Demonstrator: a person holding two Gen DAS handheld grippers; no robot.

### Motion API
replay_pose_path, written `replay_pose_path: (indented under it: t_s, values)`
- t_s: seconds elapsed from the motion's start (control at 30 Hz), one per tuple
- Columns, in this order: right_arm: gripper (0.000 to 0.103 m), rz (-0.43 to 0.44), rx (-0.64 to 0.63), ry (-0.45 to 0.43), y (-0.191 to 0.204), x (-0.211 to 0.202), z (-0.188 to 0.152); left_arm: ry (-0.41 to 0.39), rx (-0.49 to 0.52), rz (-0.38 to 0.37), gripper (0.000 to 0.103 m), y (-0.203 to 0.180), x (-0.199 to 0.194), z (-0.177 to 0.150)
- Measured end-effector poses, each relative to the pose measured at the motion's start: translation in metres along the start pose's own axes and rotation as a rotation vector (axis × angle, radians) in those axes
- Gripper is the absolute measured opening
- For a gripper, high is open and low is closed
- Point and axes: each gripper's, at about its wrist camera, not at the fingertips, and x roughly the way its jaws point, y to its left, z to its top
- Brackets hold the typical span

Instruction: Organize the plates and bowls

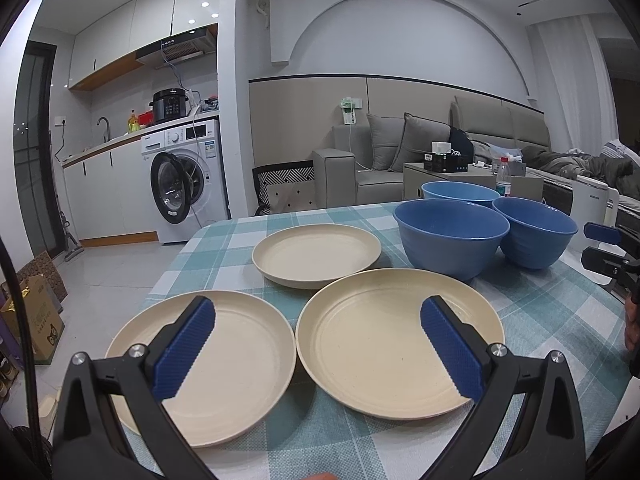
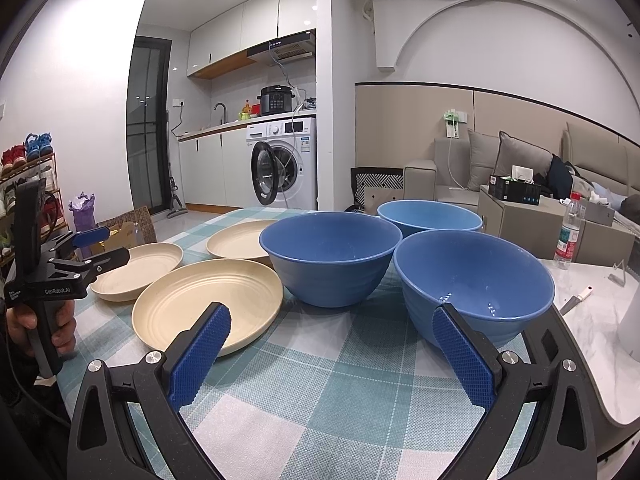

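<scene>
Three cream plates lie apart on the checked tablecloth [image 1: 224, 248]: a near-left plate [image 1: 240, 364], a near-right plate [image 1: 372, 340] and a far plate [image 1: 316, 254]. Three blue bowls stand behind them: a big one [image 1: 448, 236], a right one [image 1: 536, 236] and a far one [image 1: 460, 194]. My left gripper [image 1: 318, 318] is open and empty above the two near plates. My right gripper [image 2: 332, 324] is open and empty, just in front of the near bowl [image 2: 472, 280], with the middle bowl [image 2: 330, 260] and far bowl [image 2: 430, 216] beyond. The left gripper [image 2: 106, 246] shows at the left.
A white marble table edge [image 2: 592, 320] with a water bottle [image 2: 568, 228] lies to the right. A white appliance [image 1: 592, 208] stands behind the bowls. A washing machine [image 1: 184, 180], sofa [image 1: 400, 152] and cardboard boxes [image 1: 36, 312] stand beyond the table.
</scene>
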Motion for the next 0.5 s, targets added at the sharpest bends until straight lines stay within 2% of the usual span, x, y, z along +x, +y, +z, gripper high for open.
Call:
replay_pose_path:
  t_s: [0.5]
  values:
    - [0.103,-0.039,-0.008,0.052,0.003,0.014,-0.004,0.026,-0.003,0.016,0.103,-0.001,0.003,-0.001]
